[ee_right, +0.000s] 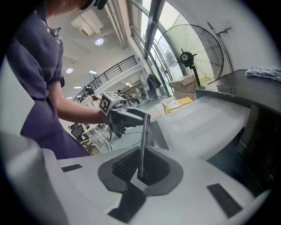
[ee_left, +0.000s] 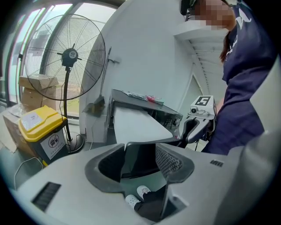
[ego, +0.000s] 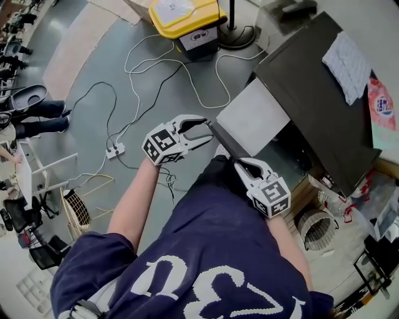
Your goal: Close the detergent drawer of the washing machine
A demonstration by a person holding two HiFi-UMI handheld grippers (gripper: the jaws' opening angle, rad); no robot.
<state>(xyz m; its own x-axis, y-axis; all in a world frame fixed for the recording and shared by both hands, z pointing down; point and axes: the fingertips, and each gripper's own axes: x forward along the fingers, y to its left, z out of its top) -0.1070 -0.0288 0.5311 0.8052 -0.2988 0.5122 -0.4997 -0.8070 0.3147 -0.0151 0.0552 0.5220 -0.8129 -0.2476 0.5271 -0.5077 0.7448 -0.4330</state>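
1. Navy cloth of the person's shirt [ego: 212,261] is being seen nearest, filling the bottom of the head view.
2. The right gripper [ego: 240,164] is being presented to the right-hand corner of the detergent drawer [ego: 255,115]. Its jaws are being held narrowly apart round the drawer's thin front plate [ee_right: 142,132], and no firm press of the pads is being shown.
3. The left gripper [ego: 206,131] is being presented to the left-hand corner of the same front. Its jaws are being held wide apart, with the plate's edge standing between them, apparently untouched.
4. The drawer is being seen standing well out from the front of the washing machine [ego: 305,81], its pale grey top bare.
5. Progress is being judged as at the very start. Nothing of the closing is being shown as done, and the drawer is yet to be pushed in until its front sits flush with the machine.
6. Farther off, a white cloth [ego: 346,65] is being seen on the machine's dark top, white cables [ego: 143,68] on the grey floor, and then a yellow bin [ego: 187,15] and a standing fan [ee_left: 70,55].
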